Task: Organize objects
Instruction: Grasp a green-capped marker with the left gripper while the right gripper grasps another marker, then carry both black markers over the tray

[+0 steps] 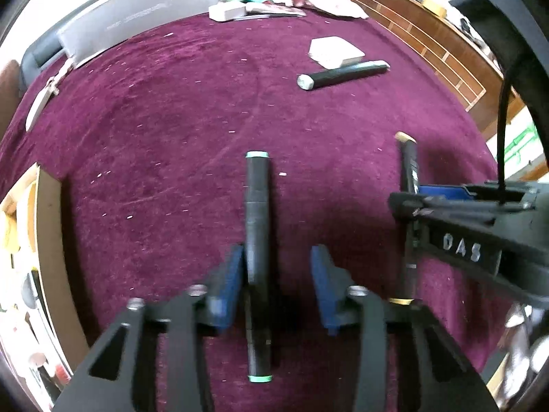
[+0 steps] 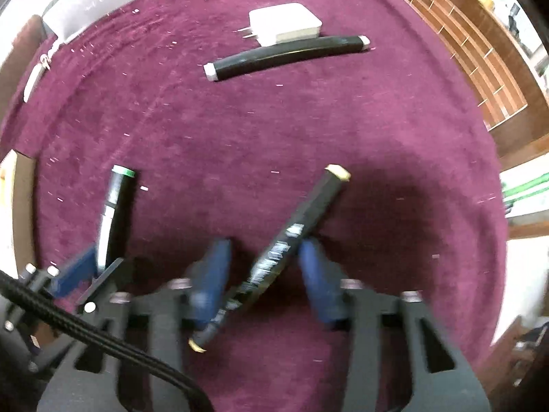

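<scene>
On the maroon tabletop [image 1: 171,110] the left tool [image 1: 277,276] stands apart around the green-capped marker [image 1: 258,240], seemingly set straight, while the right tool [image 2: 264,271] narrows on the slanted yellow-capped marker [image 2: 291,237], probably to align it alongside.

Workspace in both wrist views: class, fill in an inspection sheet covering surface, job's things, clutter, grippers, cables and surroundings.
Surface: maroon cloth, lint-flecked.
Job's things: green-banded marker; yellow-capped marker; white-capped marker.
Clutter: white charger; papers at the far edge.
Grippers: left hand-held gripper open around the green-banded marker; right hand-held gripper astride the yellow-capped marker, contact unclear.
Cables: braided black cable.
Surroundings: wooden floor.
</scene>
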Demonstrator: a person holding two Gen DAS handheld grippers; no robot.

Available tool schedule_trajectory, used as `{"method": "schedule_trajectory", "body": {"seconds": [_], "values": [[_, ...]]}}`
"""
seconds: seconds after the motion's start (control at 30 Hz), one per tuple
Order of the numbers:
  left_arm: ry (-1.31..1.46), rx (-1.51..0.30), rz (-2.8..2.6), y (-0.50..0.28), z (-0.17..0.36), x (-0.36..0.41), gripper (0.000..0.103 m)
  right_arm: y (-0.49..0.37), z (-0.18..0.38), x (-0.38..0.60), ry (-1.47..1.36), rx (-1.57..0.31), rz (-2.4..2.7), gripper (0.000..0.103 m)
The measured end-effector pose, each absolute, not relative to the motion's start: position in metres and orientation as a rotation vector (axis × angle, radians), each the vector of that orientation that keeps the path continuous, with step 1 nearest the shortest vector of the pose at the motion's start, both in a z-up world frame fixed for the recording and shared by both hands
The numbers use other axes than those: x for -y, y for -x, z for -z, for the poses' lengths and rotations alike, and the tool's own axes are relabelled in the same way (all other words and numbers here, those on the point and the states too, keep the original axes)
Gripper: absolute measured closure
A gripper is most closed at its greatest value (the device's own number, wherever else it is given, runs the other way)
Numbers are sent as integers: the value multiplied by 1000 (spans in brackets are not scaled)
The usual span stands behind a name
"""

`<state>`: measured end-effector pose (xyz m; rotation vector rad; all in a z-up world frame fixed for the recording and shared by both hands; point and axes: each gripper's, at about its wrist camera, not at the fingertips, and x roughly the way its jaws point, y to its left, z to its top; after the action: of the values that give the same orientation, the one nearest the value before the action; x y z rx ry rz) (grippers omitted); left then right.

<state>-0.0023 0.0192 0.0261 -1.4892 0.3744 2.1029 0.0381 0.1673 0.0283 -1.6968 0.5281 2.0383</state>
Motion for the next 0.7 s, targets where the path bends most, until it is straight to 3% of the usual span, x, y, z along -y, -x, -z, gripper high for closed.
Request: {"method": "schedule_trajectory", "body": {"seconds": [0.07, 0.17, 0.4, 0.7], "values": [[1475, -437, -2098, -5, -24, -30, 44, -41, -28, -172, 1713, -536, -2029, 90], [1458, -513, -2113, -13, -21, -43, 32, -44, -27, -177, 1711, -570, -2030, 90], [1471, -481, -2146, -13, -19, -48, 23, -51, -25, -184, 1712, -627, -2055, 91], [1485, -442, -2191, -13, -19, -49, 22, -47, -22, -181, 1737, -547, -2111, 90]]}}
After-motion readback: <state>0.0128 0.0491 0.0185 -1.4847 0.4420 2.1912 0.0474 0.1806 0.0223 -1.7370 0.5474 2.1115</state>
